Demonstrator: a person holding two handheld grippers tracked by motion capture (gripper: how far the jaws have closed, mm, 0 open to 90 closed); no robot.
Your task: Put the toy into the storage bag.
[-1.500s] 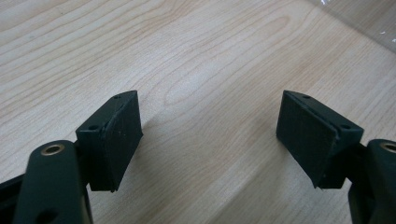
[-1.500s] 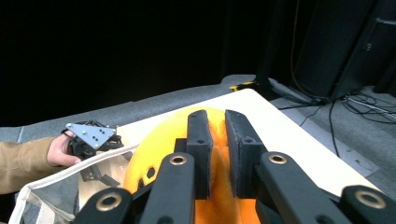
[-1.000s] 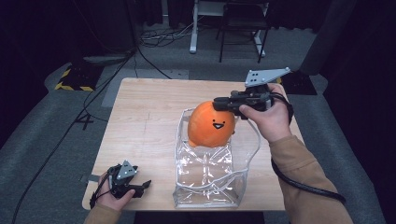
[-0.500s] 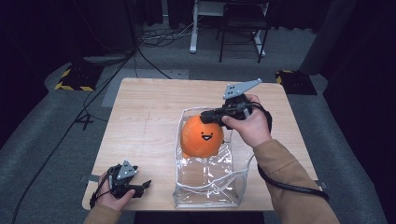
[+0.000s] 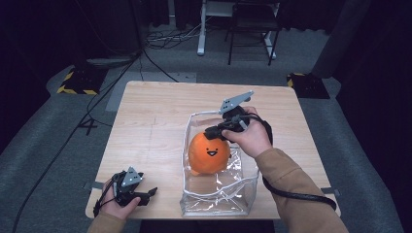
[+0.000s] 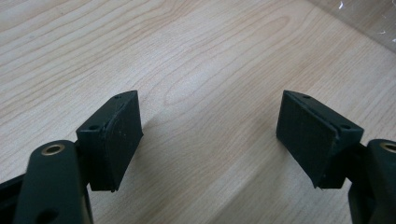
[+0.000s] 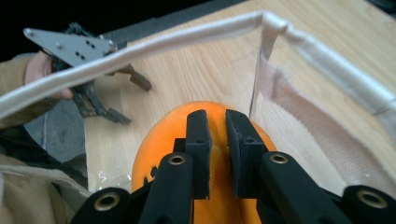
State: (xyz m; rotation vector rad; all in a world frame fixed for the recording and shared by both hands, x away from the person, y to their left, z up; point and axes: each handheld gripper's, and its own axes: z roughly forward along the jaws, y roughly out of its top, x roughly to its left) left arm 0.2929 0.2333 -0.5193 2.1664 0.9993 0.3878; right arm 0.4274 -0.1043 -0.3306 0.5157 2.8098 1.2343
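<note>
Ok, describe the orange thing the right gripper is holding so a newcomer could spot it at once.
Start at the wooden table; on its near right part stands a clear plastic bag with a white rim. Inside it is the orange plush ball, pinched at the top by the right gripper. It is the one bright orange thing there, round, with a small black smiling face.

From my station, the table (image 5: 160, 116) is evenly lit from above while the room around it sinks into darkness. My gripper views look sharp, with soft shadows beneath the jaws.
</note>
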